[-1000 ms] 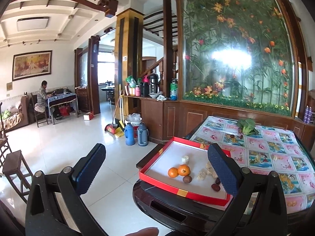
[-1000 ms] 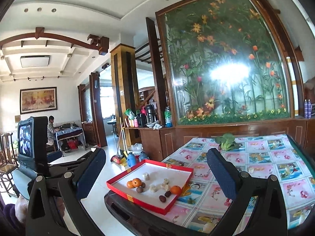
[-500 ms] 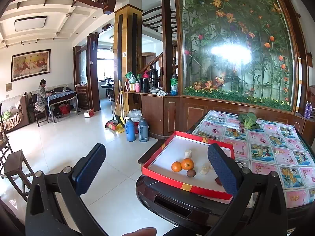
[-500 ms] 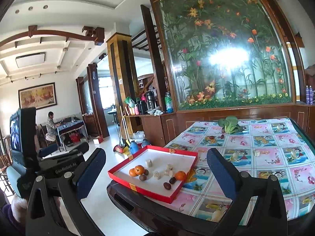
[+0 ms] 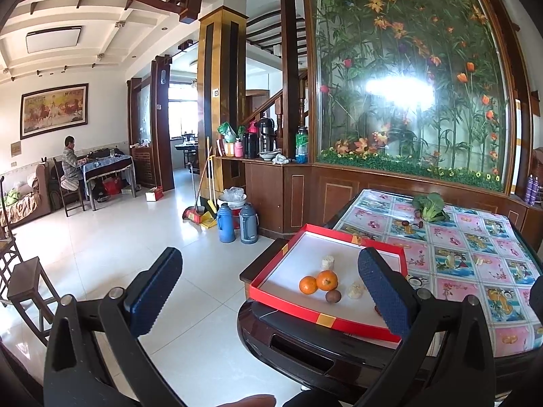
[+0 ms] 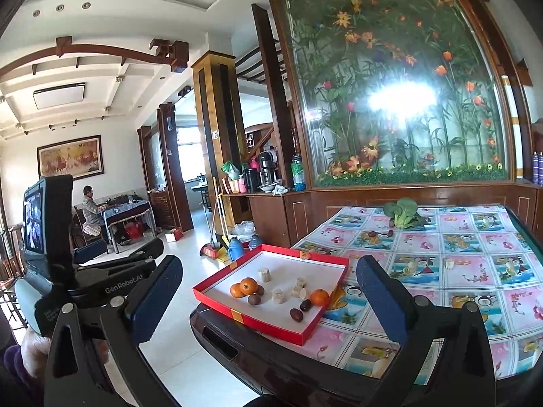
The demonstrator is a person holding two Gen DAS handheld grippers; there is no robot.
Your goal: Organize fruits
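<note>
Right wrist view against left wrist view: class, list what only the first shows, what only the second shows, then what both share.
Only the right wrist view: a third orange apart near the tray's right wall, two dark red fruits beside it, and the left gripper's body with its screen.

Only the left wrist view: the wooden stool on the floor.

Both: the red tray, two touching oranges, the leafy vegetable, the patterned tablecloth, and open, empty jaws.
</note>
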